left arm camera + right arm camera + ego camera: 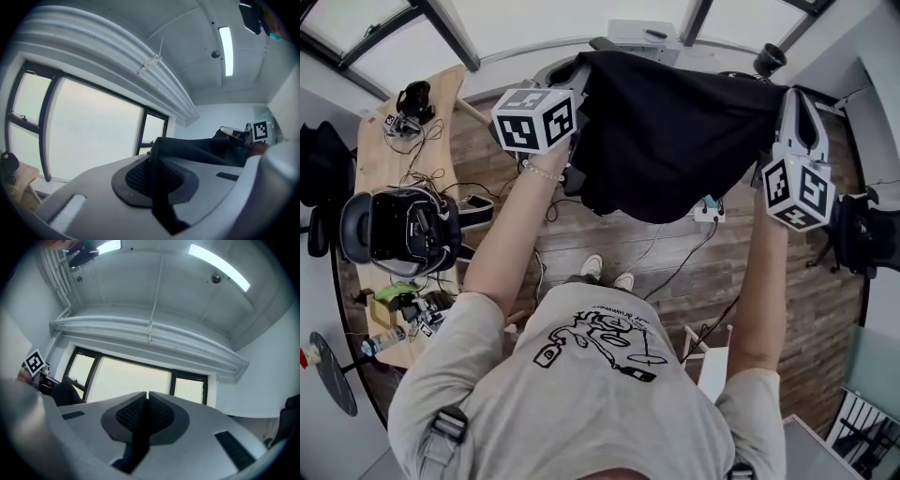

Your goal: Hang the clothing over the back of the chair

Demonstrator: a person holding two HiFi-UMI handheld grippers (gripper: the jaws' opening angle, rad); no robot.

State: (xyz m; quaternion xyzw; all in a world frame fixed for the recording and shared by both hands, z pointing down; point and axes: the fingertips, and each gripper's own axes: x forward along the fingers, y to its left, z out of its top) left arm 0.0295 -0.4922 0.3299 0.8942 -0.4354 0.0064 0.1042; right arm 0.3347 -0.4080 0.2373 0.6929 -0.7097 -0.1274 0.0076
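Note:
A black garment (675, 131) hangs spread out between my two grippers, held up in front of the person over the wooden floor. My left gripper (577, 75) holds its upper left corner, and in the left gripper view a strip of black cloth (159, 197) is pinched between the shut pads (140, 176). My right gripper (789, 96) holds the upper right corner, with dark cloth (138, 437) clamped in its shut jaws. Each gripper view shows the other gripper's marker cube (260, 131) (33, 363). A grey object (642, 36) shows just beyond the garment's top edge; I cannot tell what it is.
A wooden desk (384, 164) with cables and devices runs along the left. A black office chair (394, 230) stands beside it, and another dark chair (867, 234) is at the right edge. A power strip (710, 214) and cables lie on the floor below the garment.

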